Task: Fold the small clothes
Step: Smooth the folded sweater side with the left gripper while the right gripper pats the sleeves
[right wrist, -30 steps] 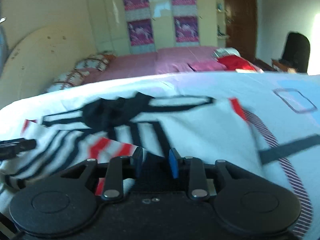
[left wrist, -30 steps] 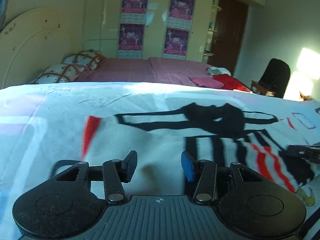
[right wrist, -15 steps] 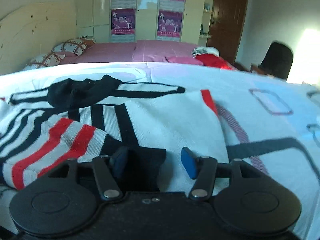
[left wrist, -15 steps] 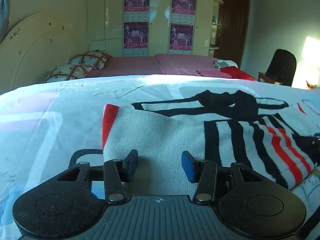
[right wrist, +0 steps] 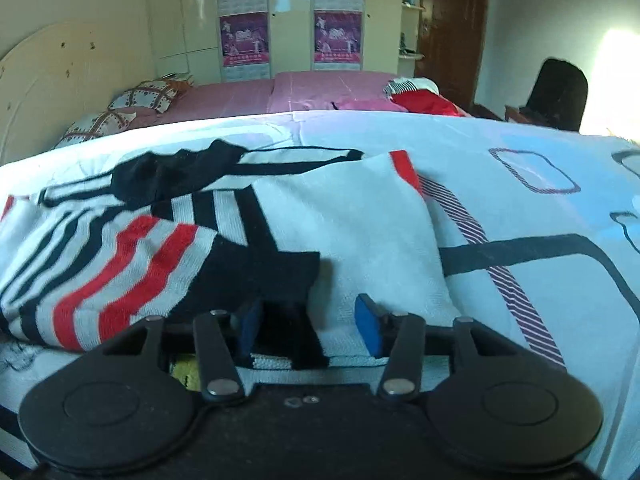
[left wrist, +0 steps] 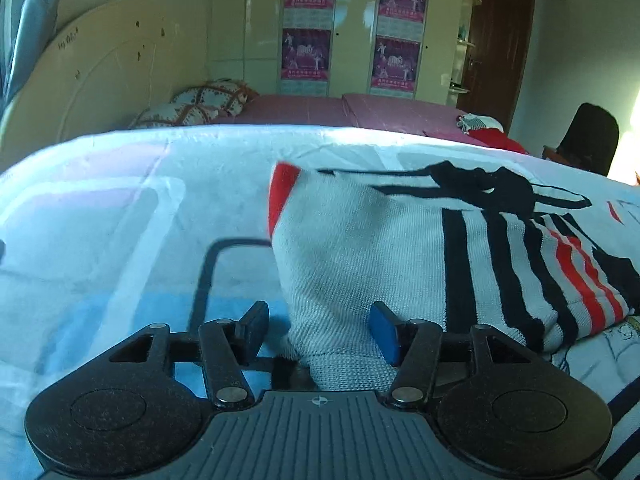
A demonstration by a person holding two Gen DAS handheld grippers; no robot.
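**Bedroom, sweater flat on the sheet, both grippers at its near edge**

Bedroom around me: a patterned bedsheet (left wrist: pixel 100 240) covers the near bed, and the knit sweater (left wrist: pixel 360 248) lies spread on it, white with black and red stripes. Beyond it sits a second bed with a pink cover (left wrist: pixel 320 110), patterned pillows (left wrist: pixel 200 104) by the headboard, posters (left wrist: pixel 306 20) on the wardrobe doors, a dark chair (left wrist: pixel 592 136) far right.

My left gripper (left wrist: pixel 318 330) points down at the sweater's white corner; a bunched fold sits between the fingers, touching the blue pad while the black pad stands clear, and the jaws are opening.

My right gripper (right wrist: pixel 306 322) shows what the left view misses: the black cuff of a folded-over sleeve (right wrist: pixel 280 276) lying between its fingers, and the sheet's printed outlines (right wrist: pixel 536 170) to the right. Its jaws are closing, pads not pressing yet. A black garment (right wrist: pixel 176 170) lies across the sweater's far edge.
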